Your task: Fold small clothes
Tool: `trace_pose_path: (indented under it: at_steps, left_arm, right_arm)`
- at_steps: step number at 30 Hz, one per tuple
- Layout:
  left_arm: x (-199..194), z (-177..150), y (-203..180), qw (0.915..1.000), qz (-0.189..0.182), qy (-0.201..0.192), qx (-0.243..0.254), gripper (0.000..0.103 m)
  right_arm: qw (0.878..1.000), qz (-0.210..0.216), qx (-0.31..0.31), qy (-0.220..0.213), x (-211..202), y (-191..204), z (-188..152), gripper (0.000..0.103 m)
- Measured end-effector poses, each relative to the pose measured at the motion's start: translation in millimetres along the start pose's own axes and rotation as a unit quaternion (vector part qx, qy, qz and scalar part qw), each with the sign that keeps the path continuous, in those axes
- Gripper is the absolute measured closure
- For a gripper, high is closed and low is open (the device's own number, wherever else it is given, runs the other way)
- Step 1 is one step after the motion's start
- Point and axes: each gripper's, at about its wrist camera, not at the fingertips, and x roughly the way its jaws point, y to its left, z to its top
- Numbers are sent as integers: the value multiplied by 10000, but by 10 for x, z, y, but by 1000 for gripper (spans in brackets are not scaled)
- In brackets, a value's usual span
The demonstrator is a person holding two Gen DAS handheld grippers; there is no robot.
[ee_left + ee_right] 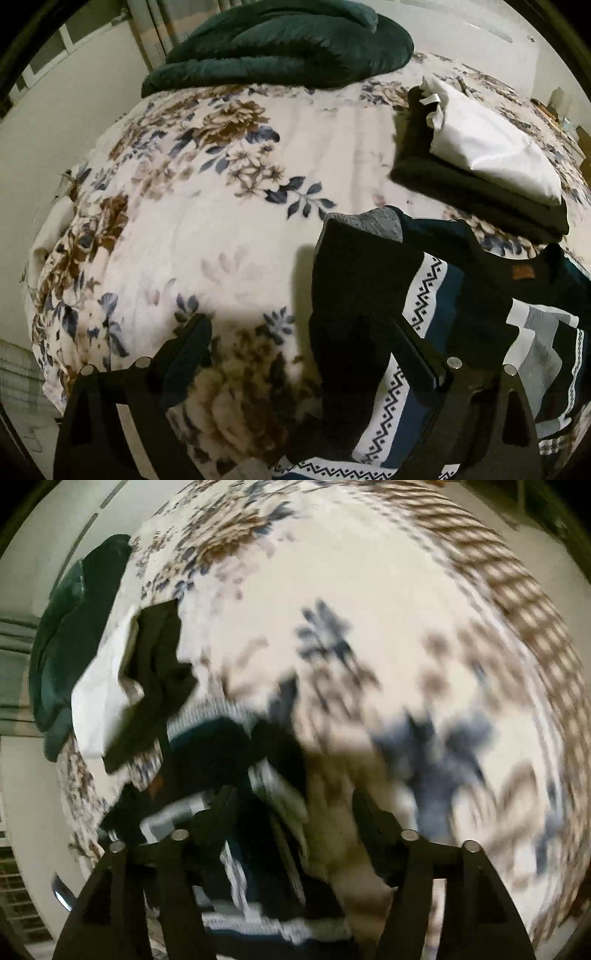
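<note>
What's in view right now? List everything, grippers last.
bedspread: one, cream with brown and blue flowers, covering the bed under everything.
patterned garment: one, black, navy, grey and white with zigzag bands, spread on the bedspread at lower right of the left view.
black garment: one, folded, beyond the patterned garment.
white garment: one, folded, on top of the black garment.
green blanket: one, dark green, bundled at the far end of the bed.
left gripper: one, black, jaws wide apart, one finger over the patterned garment, one over the bedspread.
right gripper: one, black, jaws apart over the patterned garment's edge; view blurred.
</note>
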Motion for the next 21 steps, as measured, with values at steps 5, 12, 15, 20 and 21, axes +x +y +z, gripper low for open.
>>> trace_pose_path:
  at_steps: [5, 12, 15, 20, 21]
  left_arm:
    - [-343, -289, -73, 9991, 375, -187, 2, 7]
    - [-1133, -1267, -430, 9961, 744, 164, -452, 7]
    - [-1321, -1794, -632, 9943, 704, 539, -599, 6]
    - [-1476, -2636, -927, 9898, 478, 1204, -592, 6]
    - [-1514, -2812, -1003, 9887, 385, 1333, -571, 7]
  right_arm:
    - [9917, 209, -458, 1180, 750, 51, 412, 77]
    - [9964, -151, -763, 337, 416, -4, 789, 99]
    - [9924, -220, -939, 759, 592, -57, 888, 98]
    - [9897, 420, -856, 1071, 447, -269, 769, 55]
    - [9893, 498, -864, 1069, 358, -344, 710, 53]
